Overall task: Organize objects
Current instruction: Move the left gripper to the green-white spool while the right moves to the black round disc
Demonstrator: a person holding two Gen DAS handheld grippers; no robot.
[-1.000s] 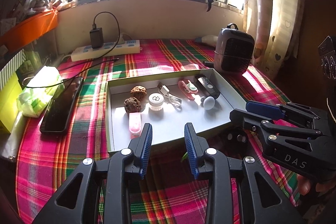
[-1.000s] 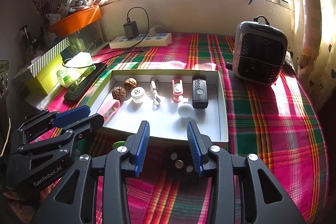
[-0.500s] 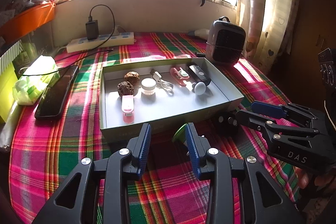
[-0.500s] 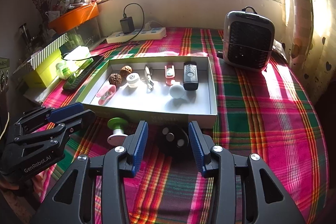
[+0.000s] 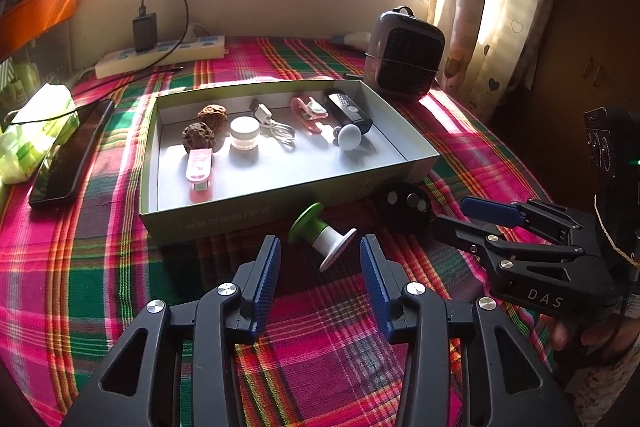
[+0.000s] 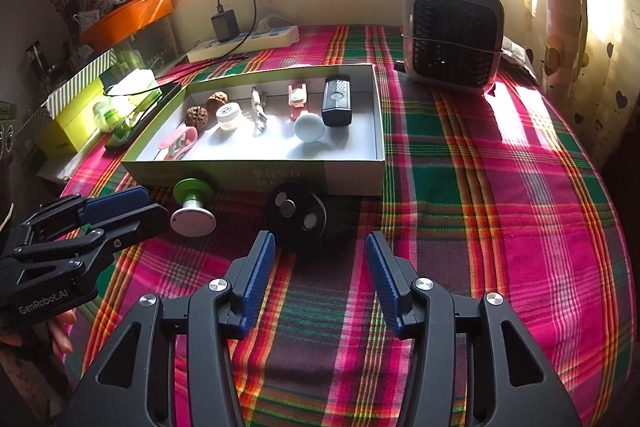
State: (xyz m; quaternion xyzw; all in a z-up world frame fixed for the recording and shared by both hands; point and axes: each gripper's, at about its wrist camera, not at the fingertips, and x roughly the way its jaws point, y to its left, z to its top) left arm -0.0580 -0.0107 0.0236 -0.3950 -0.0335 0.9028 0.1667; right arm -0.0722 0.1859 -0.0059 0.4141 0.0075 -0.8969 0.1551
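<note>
Both grippers, left [image 5: 320,259] & right [image 6: 318,259], have just spread their fingers, nothing held; each has dropped toward its target: green-topped knob [image 5: 322,237], black disc [image 6: 296,215]. Grabs likely next.

Plaid-covered table [image 5: 100,267] bears box [image 5: 280,203], phone [image 5: 64,155], heater [image 5: 404,55], power strip [image 5: 160,57].

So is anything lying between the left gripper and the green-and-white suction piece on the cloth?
Nothing visible. The left gripper has just been opening, and the green-and-white suction piece lies on its side on the plaid cloth just ahead of the fingertips, not yet between them, the gap bare.
</note>
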